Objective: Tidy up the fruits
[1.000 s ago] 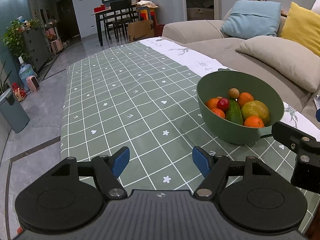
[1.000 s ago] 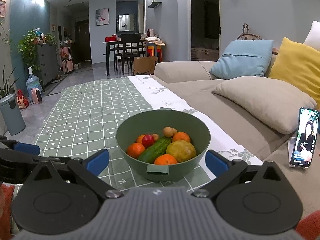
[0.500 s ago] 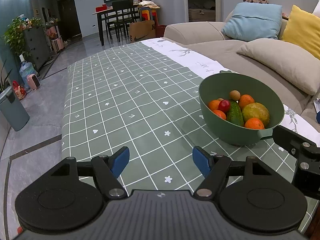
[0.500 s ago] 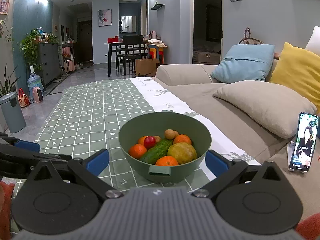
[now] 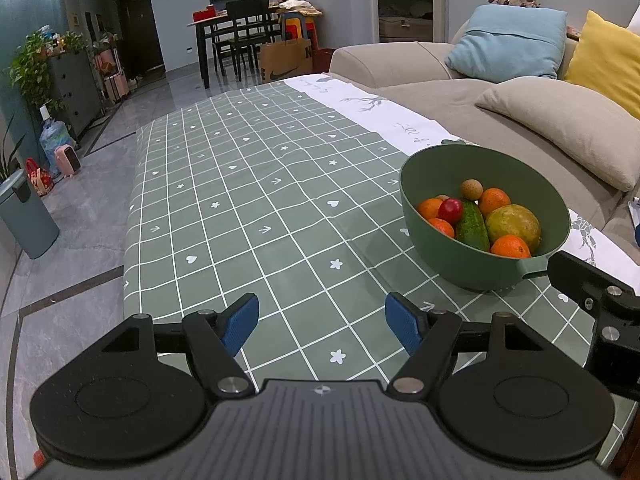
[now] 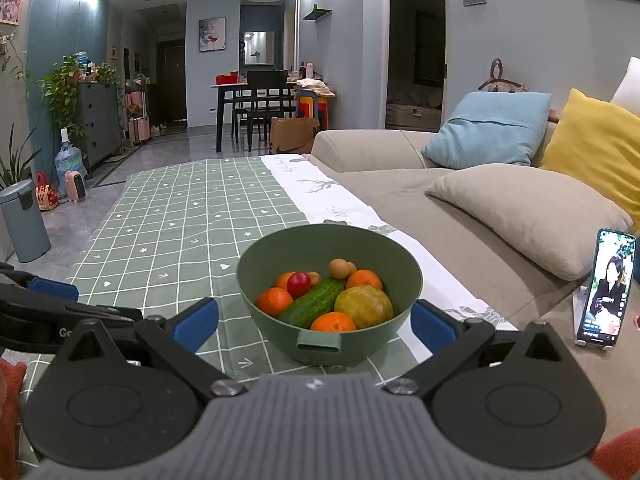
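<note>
The left claw [image 5: 322, 324] stands wide, its ribbed blue pads [image 5: 240, 322] holding nothing, over a flat stretch of green checked cloth [image 5: 248, 208] printed with white stars, hearts and arrows. Ahead of it and to its right sits the bowl [image 5: 476, 268], round, smooth and matte green, with a small slotted tab at the near rim. The right claw [image 6: 314, 326] is also wide and empty, its pads flanking the bowl's near wall without touching. Inside lie a bumpy dark cucumber [image 6: 316, 306], glossy oranges [image 6: 333, 323], a red round fruit [image 6: 299, 285], a dull yellow-green mango [image 6: 363, 306] and small tan balls [image 6: 338, 269]. The cloth's white border [image 6: 320, 192] runs along the sofa edge, right of the bowl; a phone [image 6: 606, 292] stands propped beyond the right pad.
</note>
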